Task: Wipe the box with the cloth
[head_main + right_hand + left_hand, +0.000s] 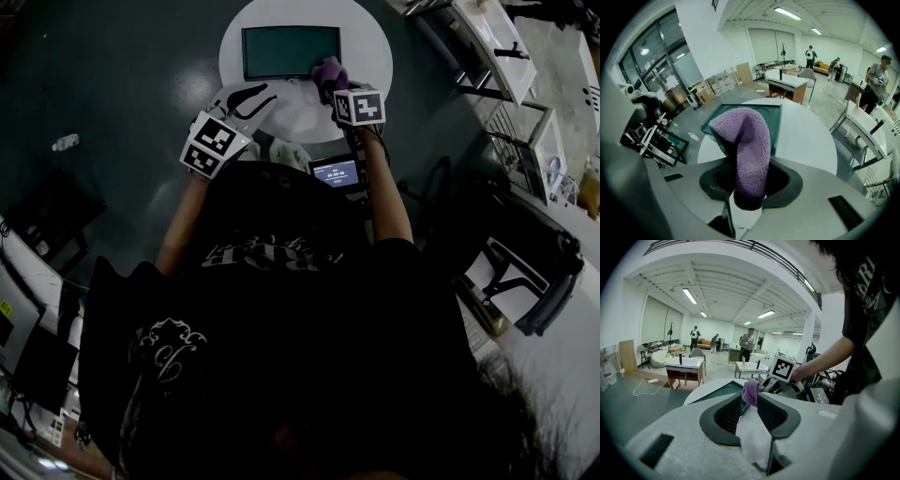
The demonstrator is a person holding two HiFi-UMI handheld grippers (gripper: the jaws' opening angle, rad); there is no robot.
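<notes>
- Right gripper: jaws clamped on the purple fleece cloth. The free end stands up out of the jaws and flops forward toward the box.
- Left gripper: jaws apart and nothing in them, only white tabletop showing through the gap. It hangs over the near edge of the round white table, beside the box and not touching it.
- The dark green box lies flat on the table's far half, long side toward me. Its top is bare.
- Progress: the cloth pickup is done. In the head view the cloth sits at the box's near right corner. I can't tell whether it is pressed on the surface or just above it.
- The green surface shows no streaks or marks, so I can't say how much has been wiped. My guess is early, with most of the top left to cover.
- Nothing holds the box down. It may slide under the wipe, and my free left gripper could brace its edge.
- In the way: nothing sits on the box or between the cloth and the box.
- Around: a small screen unit is below the table edge by my right forearm, clear of the stroke.
- There are racks and a chair off to the right, well apart from the table.
- White desks and people are far back in the hall.
</notes>
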